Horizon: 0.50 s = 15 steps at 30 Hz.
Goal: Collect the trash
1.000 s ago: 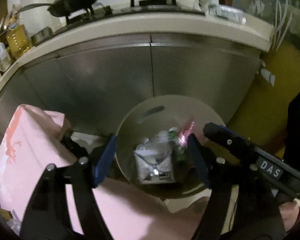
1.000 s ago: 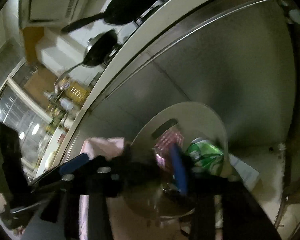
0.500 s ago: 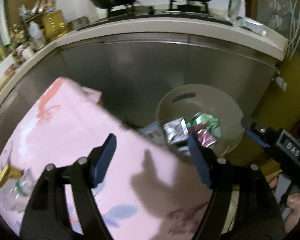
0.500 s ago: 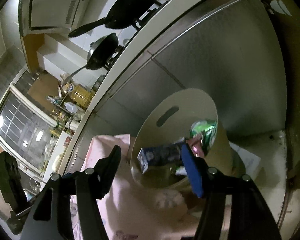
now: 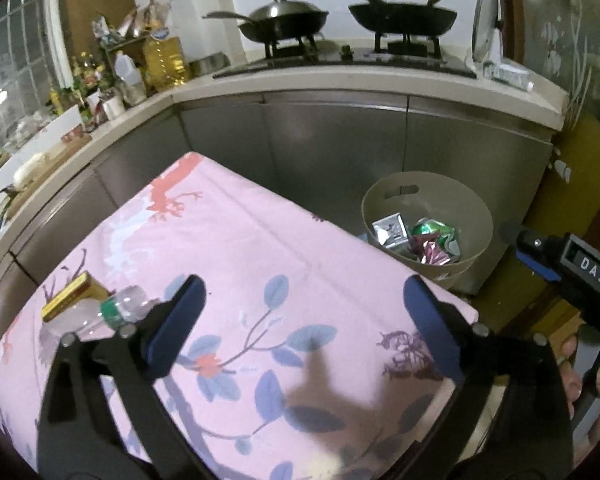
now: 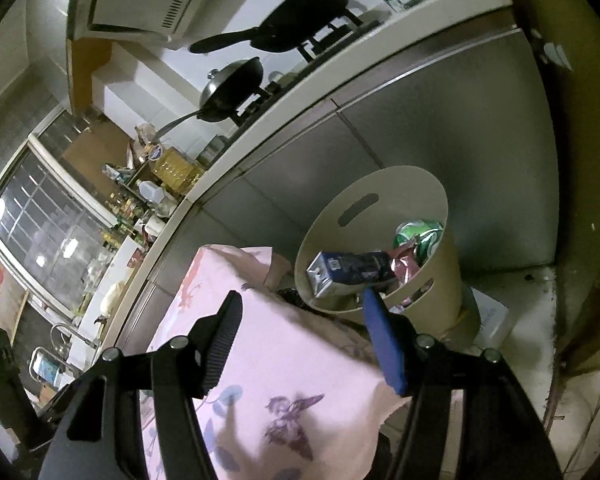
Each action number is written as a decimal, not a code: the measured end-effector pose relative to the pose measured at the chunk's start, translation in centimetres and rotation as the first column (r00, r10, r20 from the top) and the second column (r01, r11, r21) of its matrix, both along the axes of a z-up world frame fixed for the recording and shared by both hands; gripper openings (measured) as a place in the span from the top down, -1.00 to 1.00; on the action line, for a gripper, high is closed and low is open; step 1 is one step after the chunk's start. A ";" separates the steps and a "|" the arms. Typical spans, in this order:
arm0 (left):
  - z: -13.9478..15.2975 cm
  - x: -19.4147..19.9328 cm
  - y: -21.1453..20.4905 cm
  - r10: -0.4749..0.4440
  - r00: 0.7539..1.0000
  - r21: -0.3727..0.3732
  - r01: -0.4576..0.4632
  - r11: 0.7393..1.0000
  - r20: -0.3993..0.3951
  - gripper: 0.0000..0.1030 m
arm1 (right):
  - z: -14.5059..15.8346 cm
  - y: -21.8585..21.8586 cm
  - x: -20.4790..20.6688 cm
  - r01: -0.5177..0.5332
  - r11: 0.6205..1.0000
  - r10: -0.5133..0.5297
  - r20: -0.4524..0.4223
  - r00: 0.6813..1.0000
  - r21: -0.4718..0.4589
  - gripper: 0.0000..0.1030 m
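Nearby, bin [image 5: 476,216] beside tablecloth [image 5: 260,264] edge.

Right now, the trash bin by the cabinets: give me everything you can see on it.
The trash bin is a round beige tub, plastic by the look, upright, with a slot handle cut near the rim. It seems to sit nested in a second, similar tub. It stands beside the corner of the pink-clothed table, before the steel cabinet doors. Inside: a blue carton, a crushed green can, silver and pink foil wrappers. No gripper touches it.
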<state>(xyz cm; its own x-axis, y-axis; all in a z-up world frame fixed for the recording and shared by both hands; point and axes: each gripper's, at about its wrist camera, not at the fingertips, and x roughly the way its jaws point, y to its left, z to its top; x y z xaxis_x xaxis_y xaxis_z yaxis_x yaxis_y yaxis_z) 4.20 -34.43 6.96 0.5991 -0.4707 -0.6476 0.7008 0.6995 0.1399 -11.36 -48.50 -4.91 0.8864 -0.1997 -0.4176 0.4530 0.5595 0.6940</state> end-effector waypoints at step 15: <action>1.8 -4.7 3.2 0.027 0.997 0.006 -0.027 1.000 0.077 -0.88 | 3.0 4.0 -3.0 0.010 0.997 -0.010 0.004 1.000 -0.076 -0.17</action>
